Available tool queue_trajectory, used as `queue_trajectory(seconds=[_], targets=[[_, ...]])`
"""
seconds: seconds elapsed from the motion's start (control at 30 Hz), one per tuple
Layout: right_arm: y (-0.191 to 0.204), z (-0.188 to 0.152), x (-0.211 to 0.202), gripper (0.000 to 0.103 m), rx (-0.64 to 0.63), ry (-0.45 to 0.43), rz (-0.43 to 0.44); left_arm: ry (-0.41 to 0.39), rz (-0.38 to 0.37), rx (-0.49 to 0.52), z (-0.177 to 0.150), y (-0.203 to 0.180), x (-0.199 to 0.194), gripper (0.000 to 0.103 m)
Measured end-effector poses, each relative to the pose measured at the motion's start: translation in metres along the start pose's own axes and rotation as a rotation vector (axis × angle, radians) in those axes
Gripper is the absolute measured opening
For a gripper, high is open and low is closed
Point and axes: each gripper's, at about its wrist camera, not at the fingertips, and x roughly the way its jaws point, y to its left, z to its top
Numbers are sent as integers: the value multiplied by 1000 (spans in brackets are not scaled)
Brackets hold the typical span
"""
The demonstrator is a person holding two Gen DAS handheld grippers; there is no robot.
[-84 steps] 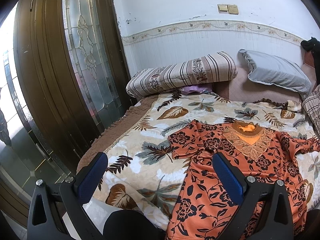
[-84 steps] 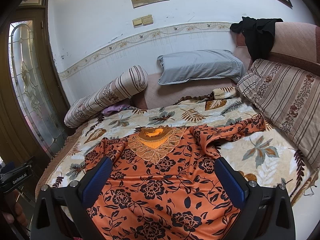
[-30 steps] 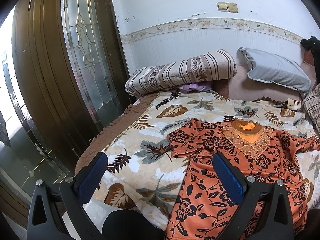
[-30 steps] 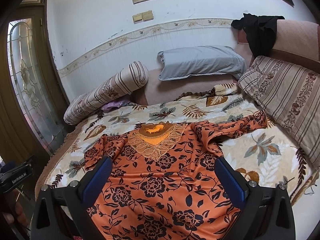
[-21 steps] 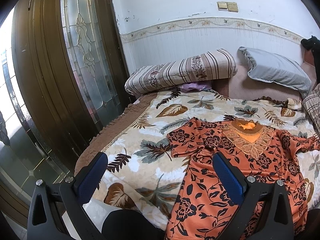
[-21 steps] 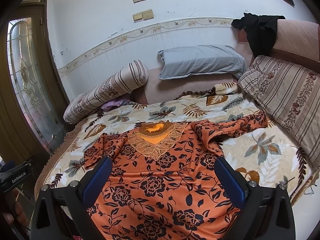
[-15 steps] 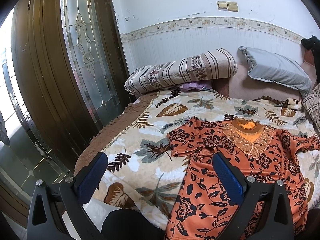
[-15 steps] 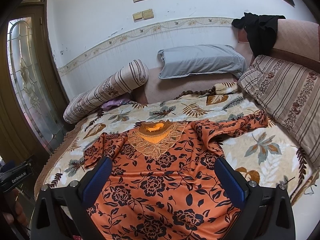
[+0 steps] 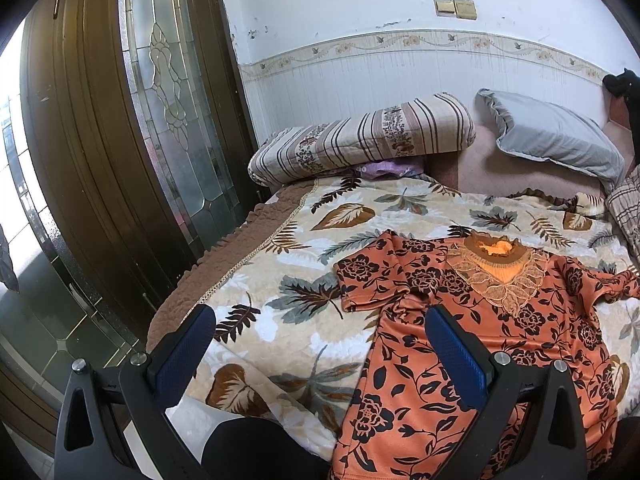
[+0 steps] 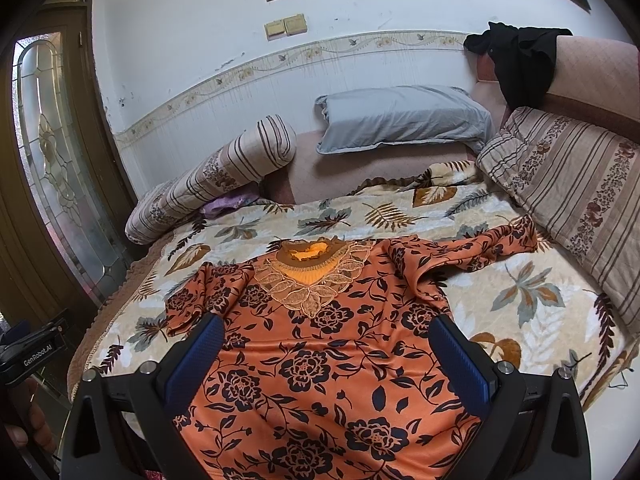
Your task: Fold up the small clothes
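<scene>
Leaf-print blanket (image 10: 520,292), striped bolster (image 9: 360,140), grey pillow (image 10: 400,116), glass door (image 9: 168,120).

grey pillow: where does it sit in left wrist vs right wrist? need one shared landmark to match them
Left wrist: grey pillow at upper right, against the wall.
Right wrist: grey pillow upper centre, just right of the striped bolster.
Shared landmark: the shirt's orange lace collar, on the bed in front of the pillow.

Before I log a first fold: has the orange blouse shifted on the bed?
No. The orange blouse lies spread as before, its neckline equally far from the grey pillow.
</scene>
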Motion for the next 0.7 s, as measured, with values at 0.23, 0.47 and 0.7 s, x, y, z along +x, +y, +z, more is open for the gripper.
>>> queue_trajectory(seconds=[0.23, 0.47, 0.7], targets=[[1, 0, 10, 103, 0, 14, -1, 11, 0, 5, 0, -3, 8, 103], [-1, 1, 22, 103, 7, 37, -2, 25, 5, 17, 2, -8, 17, 103], [-6, 5, 38, 103, 25, 57, -4, 40, 11, 35, 5, -18, 27, 103]])
